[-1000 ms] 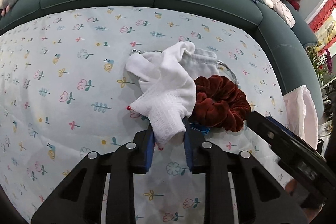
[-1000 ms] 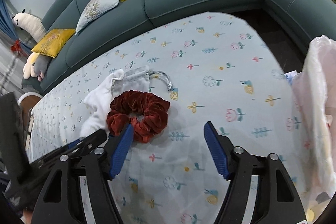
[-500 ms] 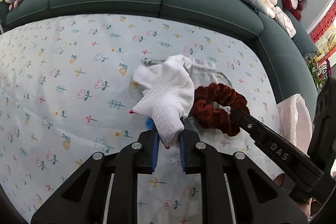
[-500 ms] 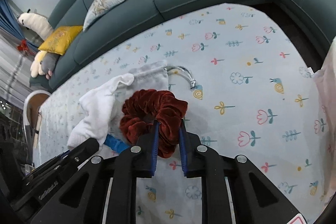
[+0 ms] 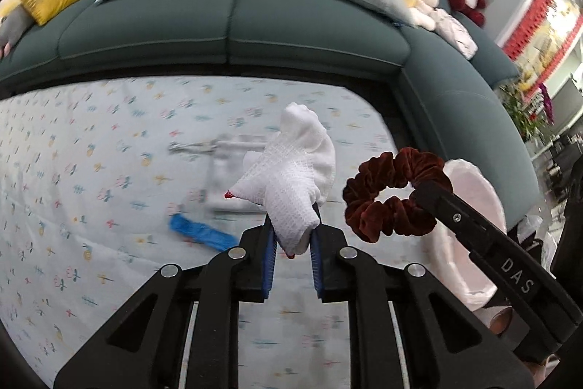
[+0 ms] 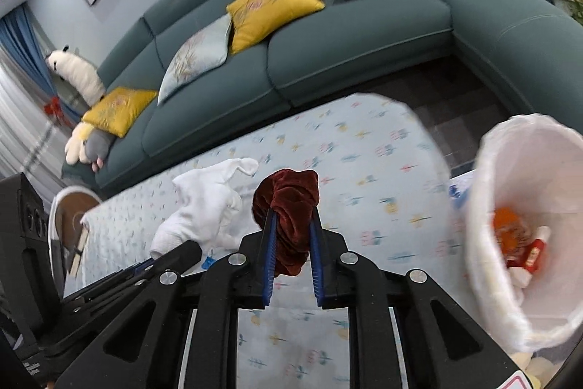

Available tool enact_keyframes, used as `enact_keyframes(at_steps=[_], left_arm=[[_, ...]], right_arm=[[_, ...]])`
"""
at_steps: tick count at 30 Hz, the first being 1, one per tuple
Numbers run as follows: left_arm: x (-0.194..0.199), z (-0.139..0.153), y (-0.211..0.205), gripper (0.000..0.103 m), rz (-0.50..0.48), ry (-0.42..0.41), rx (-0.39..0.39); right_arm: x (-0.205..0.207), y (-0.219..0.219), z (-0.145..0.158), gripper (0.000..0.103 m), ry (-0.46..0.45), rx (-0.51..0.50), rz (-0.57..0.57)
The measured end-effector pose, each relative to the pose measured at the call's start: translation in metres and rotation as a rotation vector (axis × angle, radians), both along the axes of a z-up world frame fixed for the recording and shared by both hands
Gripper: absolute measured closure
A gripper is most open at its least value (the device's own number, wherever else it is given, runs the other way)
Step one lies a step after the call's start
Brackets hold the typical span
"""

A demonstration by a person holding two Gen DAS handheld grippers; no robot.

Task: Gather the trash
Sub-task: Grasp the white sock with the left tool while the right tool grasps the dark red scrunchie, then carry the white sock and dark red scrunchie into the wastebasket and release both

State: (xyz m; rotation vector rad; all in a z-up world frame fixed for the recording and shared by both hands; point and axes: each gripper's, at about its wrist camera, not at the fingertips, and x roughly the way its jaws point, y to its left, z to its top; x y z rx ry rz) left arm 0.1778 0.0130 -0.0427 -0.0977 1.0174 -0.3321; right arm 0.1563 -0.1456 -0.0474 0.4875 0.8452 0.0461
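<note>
Fingers of the left gripper (image 5: 293,236) pinch a white cloth (image 5: 295,177) held above the flowered table (image 5: 91,170); the right gripper (image 6: 291,236) clamps a dark red scrunchie (image 6: 288,206) beside the lined bin (image 6: 492,170). A blue strip (image 5: 200,232) lies on the table.

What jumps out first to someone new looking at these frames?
Both grippers are loaded: the left gripper is shut on a white sock, the right gripper on a dark red scrunchie, both lifted off the floral tablecloth. At the right edge of the table stands a white-lined bin with trash already in it. A blue scrap lies on the cloth, with a teal sofa behind.
</note>
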Motion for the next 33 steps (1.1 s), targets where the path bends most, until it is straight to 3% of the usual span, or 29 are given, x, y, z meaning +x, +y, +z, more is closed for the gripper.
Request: enact_keyframes(at_steps=[10, 21, 33], left_arm=[[-0.037, 0.023, -0.092, 0.087, -0.141, -0.031, 0.004], [-0.08, 0.025, -0.174, 0.087, -0.289, -0.04, 0.027], [-0.098, 0.017, -0.213, 0.086, -0.348, -0.027, 0.054]], right_arm=[[-0.056, -0.08, 0.025, 0.087, -0.042, -0.008, -0.124], [-0.121, -0.165, 0.024, 0.087, -0.053, 0.002, -0.269], [-0.15, -0.198, 0.01, 0.087, -0.044, 0.02, -0.339]])
